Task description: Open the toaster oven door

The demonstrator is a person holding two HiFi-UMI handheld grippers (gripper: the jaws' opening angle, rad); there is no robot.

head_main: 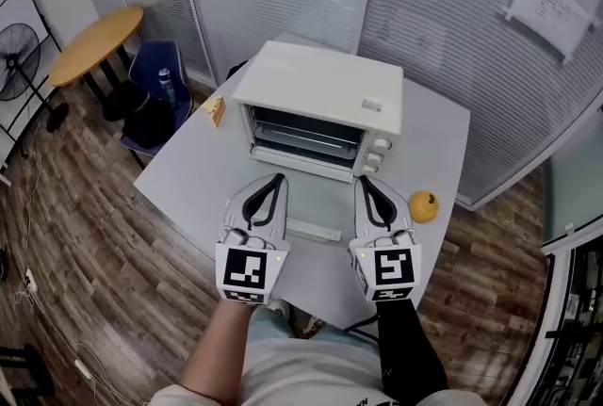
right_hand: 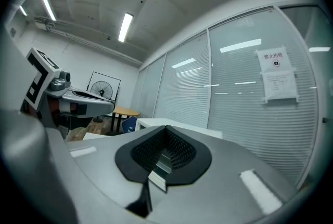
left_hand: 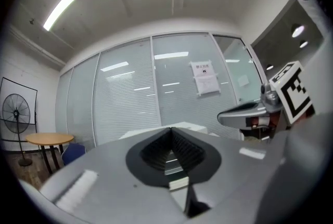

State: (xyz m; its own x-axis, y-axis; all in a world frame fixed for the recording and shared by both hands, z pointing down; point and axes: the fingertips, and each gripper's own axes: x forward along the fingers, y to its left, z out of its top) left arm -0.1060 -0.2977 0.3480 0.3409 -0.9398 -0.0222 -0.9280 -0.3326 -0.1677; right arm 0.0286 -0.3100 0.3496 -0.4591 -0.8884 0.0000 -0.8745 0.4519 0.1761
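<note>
Nearest the lens in the head view are the two marker cubes at the bottom, with the person's forearms below them. Left gripper (head_main: 279, 178) and right gripper (head_main: 364, 180) hover side by side in mid-frame, each with its jaws closed tip to tip and nothing between them.

Between the two lies the door (head_main: 316, 197), dropped flat on the bench (head_main: 188, 178). Its white handle (head_main: 314, 230) runs along the edge nearest the person. Behind it, in the centre of the frame, the oven (head_main: 320, 93) shows its racks, so the task looks done.

Neither gripper touches the door as far as I can tell. A small yellow thing (head_main: 424, 206) sits on the bench just right of the right gripper.

My reading is that the door is a stiff glass pane in a metal frame, hinged along its bottom edge. It would be smooth and breakable if knocked. The handle bar is the place to take hold, near its middle, swinging it round the hinge and not pulling straight out. The oven looks light enough to slide on the bench under a hard tug.

Left gripper view: the black pads meet at their far tip and hold nothing, with the oven's white top just beyond and the right gripper at mid-right.

Right gripper view: the same, with its pads together and empty, the oven ahead and the left gripper at the left edge.
</note>
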